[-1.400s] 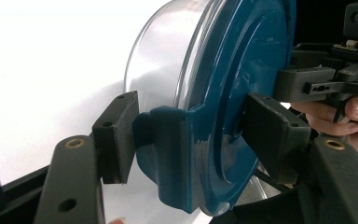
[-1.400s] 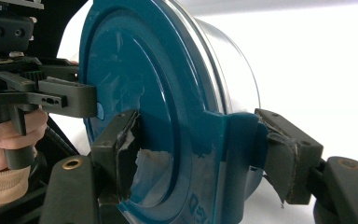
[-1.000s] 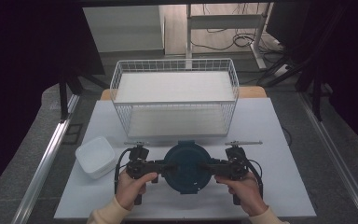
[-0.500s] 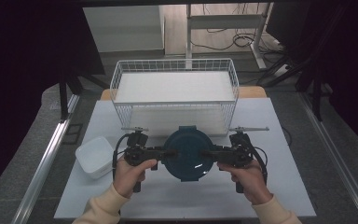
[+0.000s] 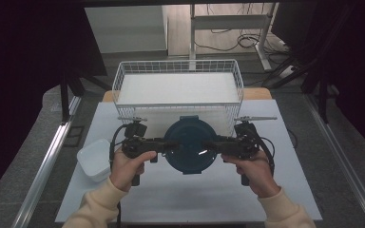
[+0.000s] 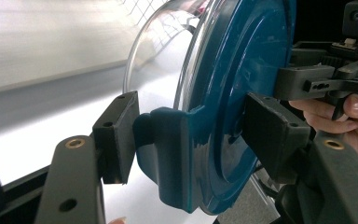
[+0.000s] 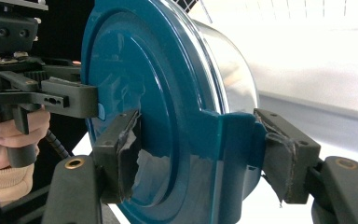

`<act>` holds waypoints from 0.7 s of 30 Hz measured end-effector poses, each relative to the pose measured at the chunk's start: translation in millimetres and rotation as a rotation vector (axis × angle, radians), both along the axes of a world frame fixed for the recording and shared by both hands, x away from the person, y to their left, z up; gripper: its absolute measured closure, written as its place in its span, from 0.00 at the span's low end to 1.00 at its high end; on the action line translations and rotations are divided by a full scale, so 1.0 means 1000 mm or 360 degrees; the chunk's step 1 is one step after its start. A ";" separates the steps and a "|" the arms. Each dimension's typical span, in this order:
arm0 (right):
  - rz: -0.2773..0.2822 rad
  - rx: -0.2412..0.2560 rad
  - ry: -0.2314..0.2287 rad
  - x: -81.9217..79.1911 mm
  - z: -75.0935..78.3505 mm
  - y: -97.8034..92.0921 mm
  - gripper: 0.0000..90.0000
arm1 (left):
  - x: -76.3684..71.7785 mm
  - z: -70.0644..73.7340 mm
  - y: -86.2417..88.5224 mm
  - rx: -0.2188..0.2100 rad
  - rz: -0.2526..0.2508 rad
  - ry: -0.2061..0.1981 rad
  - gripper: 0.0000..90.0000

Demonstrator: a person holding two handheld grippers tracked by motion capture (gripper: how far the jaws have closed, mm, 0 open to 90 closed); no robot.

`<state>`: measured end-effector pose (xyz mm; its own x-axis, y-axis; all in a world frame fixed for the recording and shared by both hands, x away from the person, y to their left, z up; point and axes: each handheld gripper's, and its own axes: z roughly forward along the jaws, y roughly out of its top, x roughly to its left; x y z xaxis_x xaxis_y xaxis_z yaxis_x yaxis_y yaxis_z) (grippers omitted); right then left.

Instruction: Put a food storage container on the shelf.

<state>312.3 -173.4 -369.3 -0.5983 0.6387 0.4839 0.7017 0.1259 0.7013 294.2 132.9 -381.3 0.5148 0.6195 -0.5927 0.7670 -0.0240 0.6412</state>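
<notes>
A round clear container with a dark teal lid (image 5: 188, 145) hangs between my two grippers, just in front of the wire basket (image 5: 178, 66). My left gripper (image 5: 164, 142) is shut on its left lid latch, my right gripper (image 5: 214, 145) on the right one. In the left gripper view the teal latch (image 6: 168, 154) sits between the jaws of my left gripper (image 6: 196, 135), and the lid (image 6: 242, 84) faces right. In the right gripper view my right gripper (image 7: 203, 158) clamps the other latch (image 7: 235, 154); its grey pads look torn.
A small white tub (image 5: 95, 159) rests on the white table (image 5: 195, 199) left of my left hand. The white wire basket stands at the table's far edge. Dark floor and metal rails run along both sides.
Both grippers have carried the container away from the person, toward the basket, and it looks higher above the table. The grip on both latches is unchanged.
</notes>
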 end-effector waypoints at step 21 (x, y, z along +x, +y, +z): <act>0.0031 -0.0009 -0.0073 0.024 0.039 0.005 0.39 | 0.021 0.037 0.005 -0.0015 0.0028 -0.0080 0.42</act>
